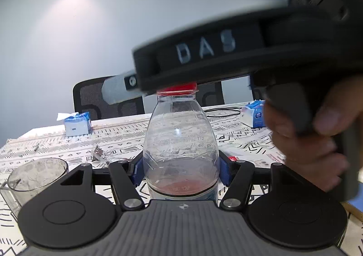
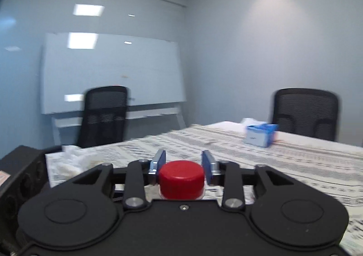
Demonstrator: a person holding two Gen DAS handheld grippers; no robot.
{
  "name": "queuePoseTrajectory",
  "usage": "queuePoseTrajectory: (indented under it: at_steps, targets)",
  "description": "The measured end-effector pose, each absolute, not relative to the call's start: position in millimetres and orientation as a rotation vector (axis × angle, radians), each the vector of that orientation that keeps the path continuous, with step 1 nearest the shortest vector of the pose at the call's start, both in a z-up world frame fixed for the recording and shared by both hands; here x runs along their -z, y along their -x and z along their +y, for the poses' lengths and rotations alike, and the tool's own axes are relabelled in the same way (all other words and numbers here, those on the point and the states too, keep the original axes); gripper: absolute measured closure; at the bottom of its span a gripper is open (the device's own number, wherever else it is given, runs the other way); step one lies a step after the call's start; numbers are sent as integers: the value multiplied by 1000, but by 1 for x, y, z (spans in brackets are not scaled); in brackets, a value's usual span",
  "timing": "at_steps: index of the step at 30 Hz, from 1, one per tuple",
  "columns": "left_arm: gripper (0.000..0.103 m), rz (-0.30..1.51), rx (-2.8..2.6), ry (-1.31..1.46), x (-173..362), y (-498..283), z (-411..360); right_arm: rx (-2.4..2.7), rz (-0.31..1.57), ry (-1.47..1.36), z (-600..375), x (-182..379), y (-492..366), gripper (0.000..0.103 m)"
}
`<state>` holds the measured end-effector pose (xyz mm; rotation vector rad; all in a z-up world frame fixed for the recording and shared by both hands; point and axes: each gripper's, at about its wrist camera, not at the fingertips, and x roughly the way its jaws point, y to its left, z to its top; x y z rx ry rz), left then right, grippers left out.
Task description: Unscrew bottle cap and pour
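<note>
The left gripper (image 1: 181, 171) is clamping its blue-padded jaws around the clear, thin-walled plastic bottle (image 1: 180, 142), nearly empty, light and likely crushable, standing on the patterned table (image 1: 238, 133); the right gripper (image 2: 182, 166) is flanking the ribbed red screw cap (image 2: 181, 180), jaws slightly apart, not gripping.

Even, cool indoor light; ceiling panels glare on the whiteboard (image 2: 111, 72). Fisheye bending darkens corners; the right gripper (image 1: 118, 91) smears with blur.
</note>
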<state>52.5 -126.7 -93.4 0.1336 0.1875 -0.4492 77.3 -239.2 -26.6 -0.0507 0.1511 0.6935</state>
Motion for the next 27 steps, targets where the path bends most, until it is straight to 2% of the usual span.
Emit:
queuePoseTrajectory:
  at_steps: [4, 7, 17, 27]
  targets:
    - [44, 188, 443, -134, 93, -53, -127, -537, 130, 55, -230, 26, -61, 61]
    - [44, 188, 438, -131, 93, -52, -127, -528, 153, 20, -229, 27, -63, 70]
    - [45, 195, 451, -115, 93, -55, -124, -669, 118, 48, -242, 31, -72, 70]
    - [45, 202, 470, -105, 94, -57, -122, -1056, 117, 58, -274, 30, -110, 70]
